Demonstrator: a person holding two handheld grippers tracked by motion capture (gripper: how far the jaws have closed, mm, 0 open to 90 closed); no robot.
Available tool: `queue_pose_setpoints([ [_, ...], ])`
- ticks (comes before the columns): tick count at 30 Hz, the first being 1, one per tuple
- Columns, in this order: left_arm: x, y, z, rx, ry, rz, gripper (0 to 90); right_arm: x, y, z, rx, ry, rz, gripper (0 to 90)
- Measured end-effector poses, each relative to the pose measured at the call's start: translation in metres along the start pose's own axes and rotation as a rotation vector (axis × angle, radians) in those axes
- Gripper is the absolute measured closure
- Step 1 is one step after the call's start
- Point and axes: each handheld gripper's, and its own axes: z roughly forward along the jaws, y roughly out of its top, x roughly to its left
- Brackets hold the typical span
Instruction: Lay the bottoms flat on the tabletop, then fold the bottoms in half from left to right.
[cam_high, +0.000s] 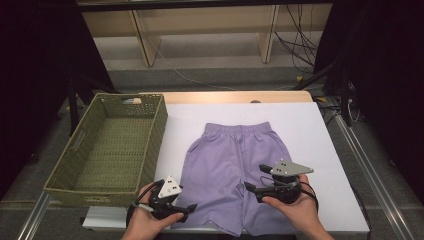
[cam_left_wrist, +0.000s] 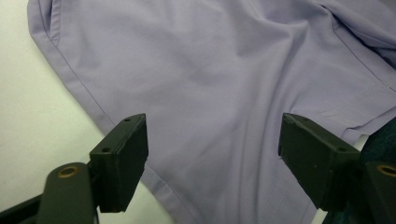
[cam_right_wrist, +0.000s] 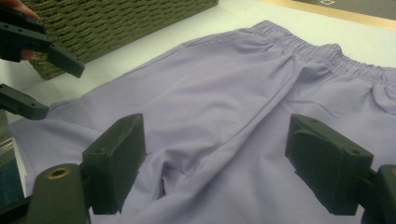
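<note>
Grippers (cam_high: 187, 209) (cam_high: 254, 180) wide open over shorts (cam_high: 232, 170), seemingly untouched.

A white sheet (cam_high: 320, 150) covers a light wooden table (cam_high: 235, 96) with metal rails along its edges. Beyond it stands a pale wooden frame (cam_high: 145, 40) on grey floor (cam_high: 210, 77), where black cables (cam_high: 300, 45) trail. Dark curtains (cam_high: 30, 75) flank both sides.

1 pair of purple shorts (cam_high: 235, 170), 1 green woven basket (cam_high: 107, 150), 2 grippers.
</note>
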Motion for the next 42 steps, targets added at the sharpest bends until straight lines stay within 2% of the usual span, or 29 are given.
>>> queue_pose_setpoints([
  [8,0.0,0.001,0.0,0.0,0.008,0.004,24.4,0.002,0.0,-0.001,-0.001,0.001,0.0,21.2],
  [17,-0.001,-0.002,0.001,0.031,-0.007,-0.008,24.1,0.001,0.002,0.0,-0.009,-0.011,0.001,20.9],
  [22,0.0,-0.004,0.0,0.066,0.0,-0.032,25.5,-0.002,0.001,0.003,0.004,-0.02,0.016,20.9],
  [27,-0.002,-0.005,-0.003,0.095,0.031,-0.056,27.6,-0.002,0.001,0.003,0.003,-0.02,0.01,21.0],
  [36,-0.007,-0.013,-0.005,0.148,0.031,-0.084,31.1,-0.005,0.001,0.003,0.003,-0.031,0.005,21.0],
  [39,-0.007,-0.016,-0.006,0.172,0.057,-0.096,37.1,-0.004,0.001,0.003,0.01,-0.032,0.011,20.9],
  [42,-0.007,-0.018,-0.007,0.194,0.074,-0.102,37.5,-0.003,0.001,0.003,0.011,-0.031,0.001,20.9],
])
